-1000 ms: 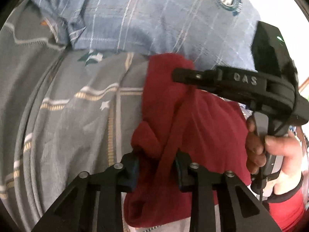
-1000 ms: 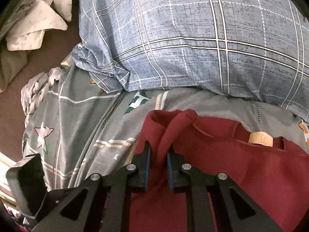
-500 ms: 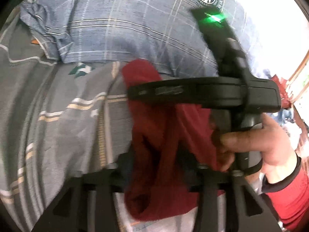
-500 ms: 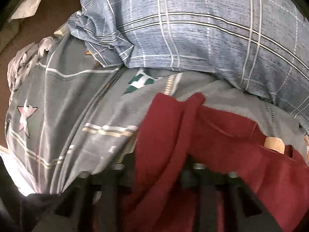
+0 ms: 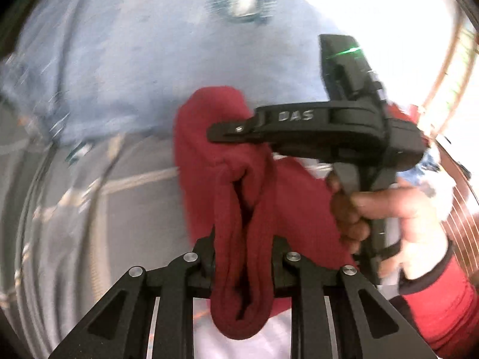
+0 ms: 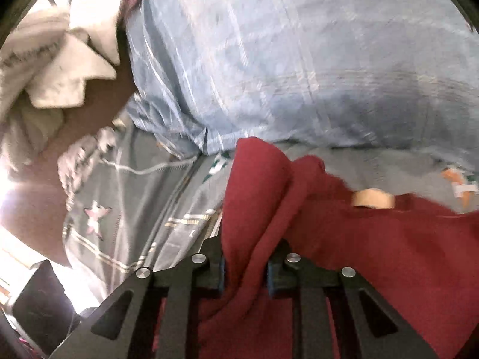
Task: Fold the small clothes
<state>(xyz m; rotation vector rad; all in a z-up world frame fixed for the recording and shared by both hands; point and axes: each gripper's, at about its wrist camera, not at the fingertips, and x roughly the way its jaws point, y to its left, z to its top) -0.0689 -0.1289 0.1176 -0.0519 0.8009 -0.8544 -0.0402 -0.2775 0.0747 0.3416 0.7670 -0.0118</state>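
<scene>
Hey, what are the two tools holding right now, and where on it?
Both hold the red garment: the left tool is closing on a bunched fold, the right tool on a gathered edge near the neck label.

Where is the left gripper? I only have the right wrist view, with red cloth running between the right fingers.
Observer: The left wrist view shows the left gripper closing its fingers on a bunched fold of the red garment, which hangs down through them.
Operator: Does that view show the right gripper from outside?
Observer: Yes. The right gripper reaches in from the right, closing with its fingertips at the garment's upper edge.
Operator: Is the person holding it visible?
Observer: Only a hand wrapped round its handle, with a red sleeve behind it.
</scene>
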